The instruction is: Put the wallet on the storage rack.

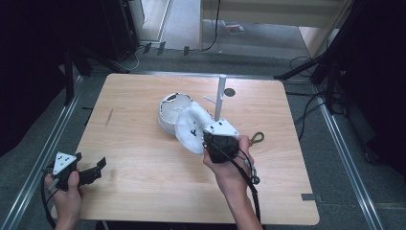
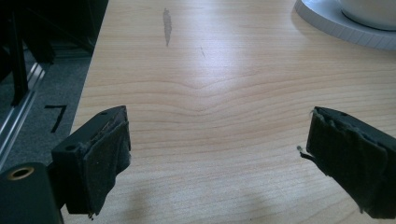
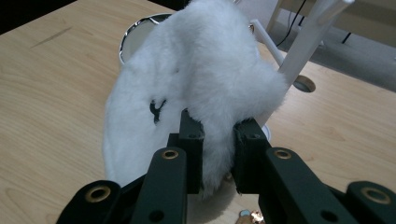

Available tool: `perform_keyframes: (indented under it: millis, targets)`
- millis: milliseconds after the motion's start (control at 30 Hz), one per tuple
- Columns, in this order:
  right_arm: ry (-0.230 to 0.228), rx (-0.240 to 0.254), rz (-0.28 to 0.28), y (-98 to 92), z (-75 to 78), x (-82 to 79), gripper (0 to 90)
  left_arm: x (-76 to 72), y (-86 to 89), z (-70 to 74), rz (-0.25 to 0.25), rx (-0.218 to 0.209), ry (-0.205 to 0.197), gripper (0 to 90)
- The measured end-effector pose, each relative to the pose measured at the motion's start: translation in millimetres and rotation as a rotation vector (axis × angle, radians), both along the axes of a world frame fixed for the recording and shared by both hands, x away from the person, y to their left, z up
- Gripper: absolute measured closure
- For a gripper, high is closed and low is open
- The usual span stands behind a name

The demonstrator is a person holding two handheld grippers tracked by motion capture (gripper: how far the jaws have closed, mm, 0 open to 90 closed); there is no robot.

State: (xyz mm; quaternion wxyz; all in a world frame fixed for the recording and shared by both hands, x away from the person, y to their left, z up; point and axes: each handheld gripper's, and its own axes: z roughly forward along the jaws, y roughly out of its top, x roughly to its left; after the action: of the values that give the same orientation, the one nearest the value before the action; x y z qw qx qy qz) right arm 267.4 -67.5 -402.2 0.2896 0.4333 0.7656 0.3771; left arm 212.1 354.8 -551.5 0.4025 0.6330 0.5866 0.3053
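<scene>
We are seeing the right gripper [image 3: 217, 149] pinching a white fluffy hat [image 3: 196, 84] at frame centre, possibly lifted off the table [image 1: 143, 158], beside a white stand [image 1: 220, 96]. Lower left, the left gripper [image 2: 219, 158] is resting with jaws spread, gripping nothing.

white stand [image 3: 299, 51] base hidden behind fluffy white hat [image 3: 196, 79], bowl [image 2: 355, 18] cut off by edge

A: Where is the left gripper [image 1: 98, 167]?
B: Lower left of the high view, held level in the left hand [image 1: 67, 189], jaws wide apart.

A: And the right gripper [image 1: 209, 139]?
B: Centre frame, forearm rising from the bottom edge, jaws pinched close on something held.
</scene>
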Motion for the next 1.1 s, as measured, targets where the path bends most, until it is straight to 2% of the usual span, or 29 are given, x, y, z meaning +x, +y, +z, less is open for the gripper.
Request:
perform_keyframes:
  millis: [100, 333, 633, 800, 1100]
  targets:
    - [-0.013, -0.025, -0.007, 6.7, 3.2, 6.0, 77.6, 0.0, 0.1, 0.0, 0.000, -0.001, 0.000, 7.0]
    - [-0.027, -0.044, -0.018, 14.6, 5.6, 15.2, 77.4, 0.1, 0.4, -0.1, 0.000, -0.004, -0.001, 7.0]
    - [-0.050, -0.129, -0.051, 35.4, 5.1, 33.3, 77.0, 0.1, 0.9, -0.2, -0.002, -0.007, -0.003, 7.0]
    - [-0.057, -0.145, -0.063, 45.3, 5.7, 39.9, 76.8, 0.0, 1.7, -0.2, 0.000, -0.019, -0.004, 6.9]
    - [-0.038, -0.176, -0.095, 55.6, -0.2, 54.0, 76.4, -0.3, 2.1, -0.2, 0.002, -0.023, -0.002, 7.0]
